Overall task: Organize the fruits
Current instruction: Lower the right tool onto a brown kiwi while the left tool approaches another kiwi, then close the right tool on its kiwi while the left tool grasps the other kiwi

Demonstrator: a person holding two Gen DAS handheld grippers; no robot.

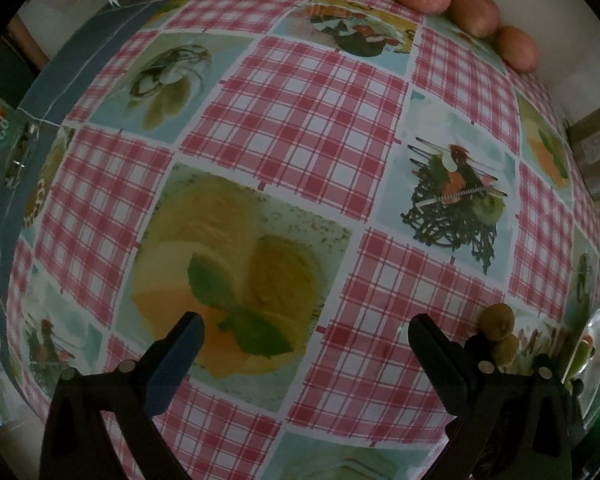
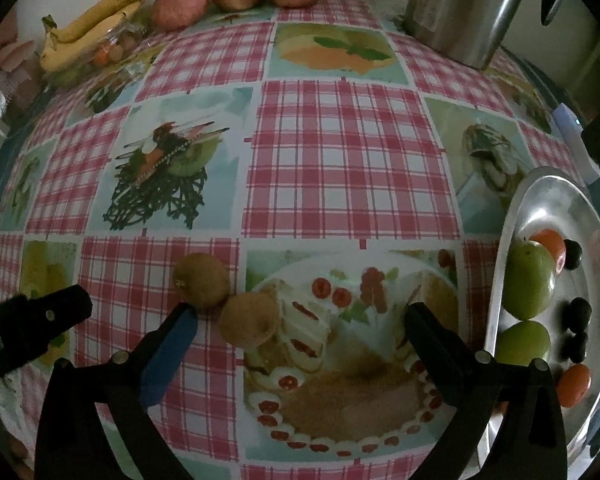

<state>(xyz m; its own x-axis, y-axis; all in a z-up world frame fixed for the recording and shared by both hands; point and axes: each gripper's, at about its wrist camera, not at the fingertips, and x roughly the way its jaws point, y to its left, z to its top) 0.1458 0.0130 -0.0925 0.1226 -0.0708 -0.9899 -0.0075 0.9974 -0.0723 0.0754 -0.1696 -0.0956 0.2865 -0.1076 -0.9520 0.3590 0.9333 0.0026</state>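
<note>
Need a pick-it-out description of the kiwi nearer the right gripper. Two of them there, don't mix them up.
Start at the silver plate on the right of the right wrist view and move left across the printed cake picture on the tablecloth. Two brown kiwis lie touching beside that picture. The target kiwi is the nearer, lower one, overlapping the cake picture's edge; the other kiwi sits up-left on the red check.

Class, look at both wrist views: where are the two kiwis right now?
In the right wrist view the two kiwis lie touching on the tablecloth, beside the open right tool's blue-padded finger, left of the metal plate.
</note>
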